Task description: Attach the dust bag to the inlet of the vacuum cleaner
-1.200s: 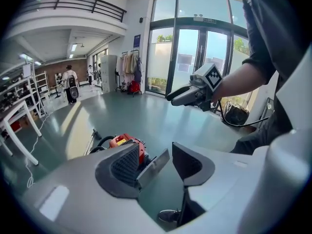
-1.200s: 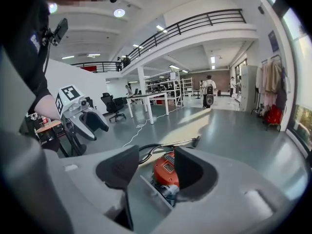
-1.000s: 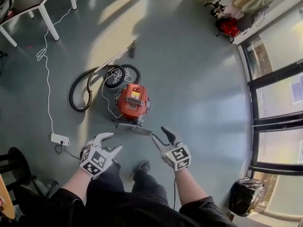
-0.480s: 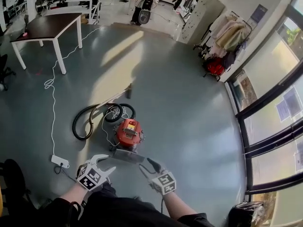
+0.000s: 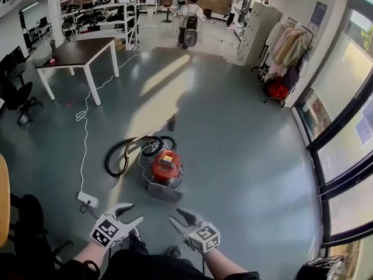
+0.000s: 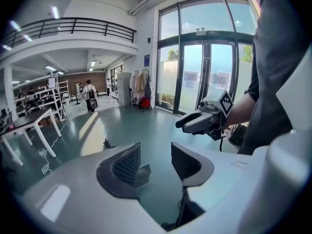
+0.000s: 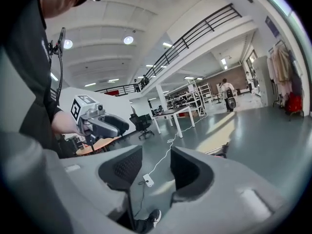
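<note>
The orange vacuum cleaner (image 5: 166, 167) stands on the grey floor in the head view, its black hose (image 5: 119, 156) looped to its left. A flat grey piece (image 5: 165, 192) lies against its near side; I cannot tell whether it is the dust bag. My left gripper (image 5: 127, 213) and right gripper (image 5: 176, 217) hover side by side, nearer me than the vacuum and apart from it. Both are open with nothing between the jaws. The right jaws have just been closing on nothing. The left gripper view shows the right gripper (image 6: 202, 121), and the right gripper view shows the left gripper (image 7: 100, 123).
A white cable runs to a power strip (image 5: 87, 199) left of the vacuum. A dark-topped table (image 5: 81, 51) stands at the back left, with an office chair (image 5: 17, 95) beside it. A clothes rack and red bag (image 5: 277, 89) stand by the windows. People (image 5: 189, 10) are far back.
Both grippers have drawn back from the vacuum towards me and risen. The head view has lifted, so more of the room shows. The right jaws stand narrower than before.
</note>
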A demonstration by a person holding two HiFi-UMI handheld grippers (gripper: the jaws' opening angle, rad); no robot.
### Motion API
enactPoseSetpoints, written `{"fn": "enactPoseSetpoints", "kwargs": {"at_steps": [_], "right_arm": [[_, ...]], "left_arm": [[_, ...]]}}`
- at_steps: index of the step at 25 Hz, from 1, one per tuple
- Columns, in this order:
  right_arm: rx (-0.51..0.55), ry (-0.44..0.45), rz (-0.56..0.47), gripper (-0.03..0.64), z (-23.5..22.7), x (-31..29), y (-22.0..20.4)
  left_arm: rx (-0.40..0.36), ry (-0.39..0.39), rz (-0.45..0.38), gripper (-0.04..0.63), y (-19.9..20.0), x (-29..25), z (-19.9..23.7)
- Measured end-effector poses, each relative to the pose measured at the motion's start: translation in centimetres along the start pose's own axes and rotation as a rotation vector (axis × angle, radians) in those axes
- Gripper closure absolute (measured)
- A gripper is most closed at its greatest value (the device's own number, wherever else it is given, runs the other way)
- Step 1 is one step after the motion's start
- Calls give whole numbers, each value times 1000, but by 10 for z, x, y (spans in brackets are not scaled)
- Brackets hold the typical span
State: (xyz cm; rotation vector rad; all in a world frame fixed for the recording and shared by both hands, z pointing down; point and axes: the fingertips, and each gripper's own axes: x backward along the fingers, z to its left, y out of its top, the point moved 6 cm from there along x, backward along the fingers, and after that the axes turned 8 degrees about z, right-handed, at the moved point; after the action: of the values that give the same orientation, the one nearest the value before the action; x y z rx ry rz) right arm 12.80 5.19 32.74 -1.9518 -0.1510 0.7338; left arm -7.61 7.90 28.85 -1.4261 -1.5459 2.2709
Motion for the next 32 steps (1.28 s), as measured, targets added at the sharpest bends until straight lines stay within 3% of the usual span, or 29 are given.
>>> {"fn": "enactPoseSetpoints", "kwargs": {"at_steps": [3,9,15,18,23,32], "right_arm": [[-32,33,-26,449,23,21,5],[4,-18,-78,487,79,49,11],[12,-33,-100,621,149,28,3],[4,-55,-165,624,172,22,15],[75,-59,-211,624,199,23,38],[69,-86,-247,625,185,53,17]], "left_arm": [[43,-30,-61,411,7,19,-22],[-2,-140,-145,489,0,43,-60],[-1,-243,-268,578,-15,85,-59],[-42,-301,-259,578,-19,95,-57],[-87,-313,-268,578,-16,111,-67],[-111,-324,-234,578,-14,106,-110]]}}
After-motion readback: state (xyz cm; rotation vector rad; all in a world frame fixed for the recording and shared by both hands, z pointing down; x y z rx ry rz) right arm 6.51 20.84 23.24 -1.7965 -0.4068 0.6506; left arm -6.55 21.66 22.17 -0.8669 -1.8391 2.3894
